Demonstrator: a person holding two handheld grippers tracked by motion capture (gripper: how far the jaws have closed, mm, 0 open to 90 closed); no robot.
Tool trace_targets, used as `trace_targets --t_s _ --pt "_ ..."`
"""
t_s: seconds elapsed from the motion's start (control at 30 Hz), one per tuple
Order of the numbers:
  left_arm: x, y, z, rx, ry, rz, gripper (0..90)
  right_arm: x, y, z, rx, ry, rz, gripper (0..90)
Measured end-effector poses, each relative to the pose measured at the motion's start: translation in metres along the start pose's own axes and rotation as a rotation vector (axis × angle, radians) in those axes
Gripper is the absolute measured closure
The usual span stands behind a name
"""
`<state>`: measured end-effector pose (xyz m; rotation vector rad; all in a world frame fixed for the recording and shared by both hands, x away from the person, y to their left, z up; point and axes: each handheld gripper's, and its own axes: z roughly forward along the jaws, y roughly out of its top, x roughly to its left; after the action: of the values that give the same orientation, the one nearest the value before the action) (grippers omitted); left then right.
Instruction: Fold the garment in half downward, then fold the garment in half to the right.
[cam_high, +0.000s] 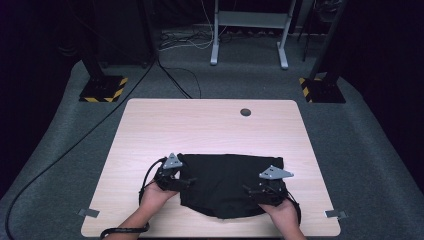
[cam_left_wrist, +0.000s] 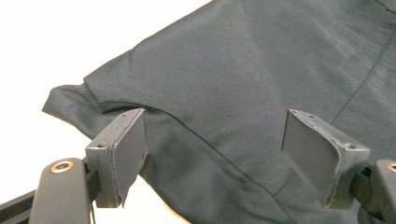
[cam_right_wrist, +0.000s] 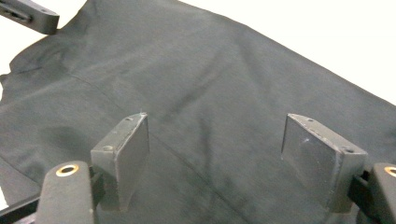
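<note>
Step in hand, as I judge it: folding the black woven fabric garment (cam_high: 227, 184), which lies flat near the desk's (cam_high: 210, 120) front edge, centred between its front corners. My left fingers (cam_left_wrist: 212, 149) stand apart over its left edge, clamped on nothing; my right fingers (cam_right_wrist: 215, 154) stand apart over its right side, also empty. The cloth looks smooth, with a seam line and a folded hem. The next move calls for lowering both and pinching an edge.
</note>
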<state>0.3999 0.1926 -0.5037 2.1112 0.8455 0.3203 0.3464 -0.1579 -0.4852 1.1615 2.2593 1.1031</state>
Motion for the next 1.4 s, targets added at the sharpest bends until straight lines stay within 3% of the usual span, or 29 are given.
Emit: trace_targets --t_s 0.27,0.5,0.8,1.4 --pt "0.010 0.002 0.001 -0.003 0.014 -0.005 21.9 0.020 0.007 0.006 -0.018 0.037 -0.042 24.7" --pt "0.019 0.006 0.005 0.000 0.030 -0.019 21.9 0.039 0.014 0.013 -0.029 0.081 -0.044 29.0" --pt "0.027 0.008 0.007 0.010 0.047 -0.032 22.5 0.062 0.020 0.019 -0.033 0.119 -0.104 32.4" --pt "0.050 0.015 0.013 -0.003 0.087 -0.079 24.8 0.087 0.025 0.037 -0.021 0.174 -0.096 32.2"
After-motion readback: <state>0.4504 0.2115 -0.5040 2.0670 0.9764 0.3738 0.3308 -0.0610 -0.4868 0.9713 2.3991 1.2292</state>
